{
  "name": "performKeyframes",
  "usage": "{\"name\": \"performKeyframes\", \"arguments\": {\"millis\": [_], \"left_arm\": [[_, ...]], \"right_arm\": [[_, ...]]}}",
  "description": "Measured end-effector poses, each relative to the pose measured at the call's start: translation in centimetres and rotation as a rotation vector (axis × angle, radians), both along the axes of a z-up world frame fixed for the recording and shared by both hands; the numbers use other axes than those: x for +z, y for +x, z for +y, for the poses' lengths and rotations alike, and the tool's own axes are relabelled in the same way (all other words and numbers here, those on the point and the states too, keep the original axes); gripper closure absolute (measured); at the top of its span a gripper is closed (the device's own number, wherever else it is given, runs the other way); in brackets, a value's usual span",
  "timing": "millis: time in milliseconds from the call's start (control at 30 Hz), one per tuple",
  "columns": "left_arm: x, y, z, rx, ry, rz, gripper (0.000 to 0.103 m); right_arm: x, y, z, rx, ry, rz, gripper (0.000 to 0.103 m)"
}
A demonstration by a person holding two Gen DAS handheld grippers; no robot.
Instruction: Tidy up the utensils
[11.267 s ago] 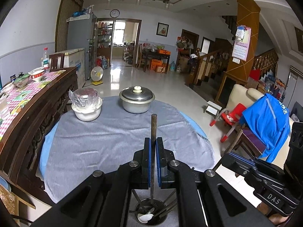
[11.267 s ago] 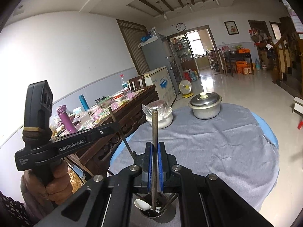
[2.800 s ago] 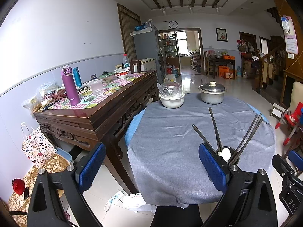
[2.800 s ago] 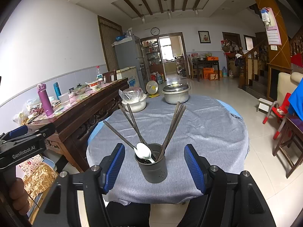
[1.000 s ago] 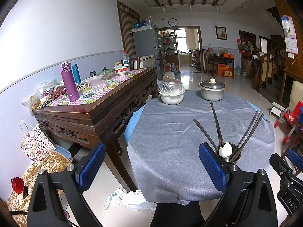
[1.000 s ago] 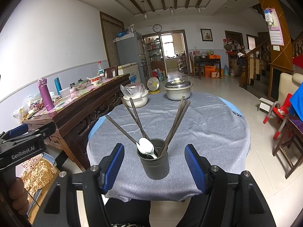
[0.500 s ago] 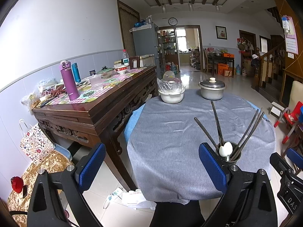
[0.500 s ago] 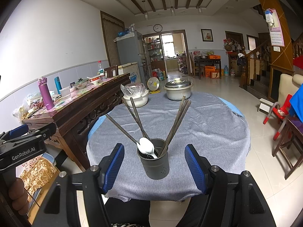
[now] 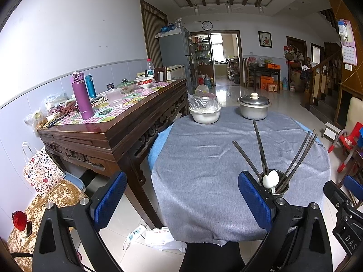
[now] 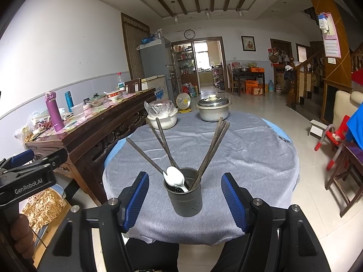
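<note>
A dark grey utensil cup stands near the front edge of the round table, on its grey cloth. Several dark chopsticks and a white spoon lean out of it. My right gripper is open, its blue pads on either side of the cup and apart from it. My left gripper is open and empty, left of the cup, whose lower part its right finger hides. The left tool shows at the right wrist view's left edge.
A lidded metal pot and a plastic-covered white bowl sit at the table's far side. A dark wooden sideboard with bottles and dishes stands to the left. Chairs stand to the right. Paper litter lies on the floor.
</note>
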State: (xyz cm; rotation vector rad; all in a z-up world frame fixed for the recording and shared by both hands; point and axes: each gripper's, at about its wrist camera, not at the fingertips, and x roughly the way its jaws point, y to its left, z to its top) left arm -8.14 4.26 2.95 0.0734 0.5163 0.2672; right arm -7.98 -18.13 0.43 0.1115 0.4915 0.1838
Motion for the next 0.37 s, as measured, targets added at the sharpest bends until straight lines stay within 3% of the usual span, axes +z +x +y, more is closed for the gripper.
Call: {"name": "performKeyframes", "arguments": {"millis": [233,367], "left_arm": [[-0.4,1.0,-0.3,-0.016,-0.001,0.009,0.005],[-1.4,3.5,0.0,-0.024,-0.024,0.034,0.005]], "right_arm": [[-0.1,1.0,-1.3,-0.020,0.007,0.005,0.033],[-0.9,2.9,-3.9,-0.077,0.038,0.043,0.033]]}}
